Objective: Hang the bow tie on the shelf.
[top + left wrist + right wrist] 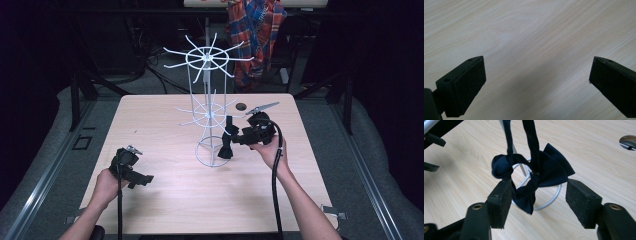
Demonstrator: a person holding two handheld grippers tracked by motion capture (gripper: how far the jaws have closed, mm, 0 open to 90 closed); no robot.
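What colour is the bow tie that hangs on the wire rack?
Dark navy blue, plain with no pattern. The bow tie shows best in the right gripper view.

White wire rack [209,107] upright on bench [165,200]. Dark bow tie [226,148] hanging beside right tool [239,136]. Left tool [142,179] well apart.

No text, label, brand or number is legible anywhere.
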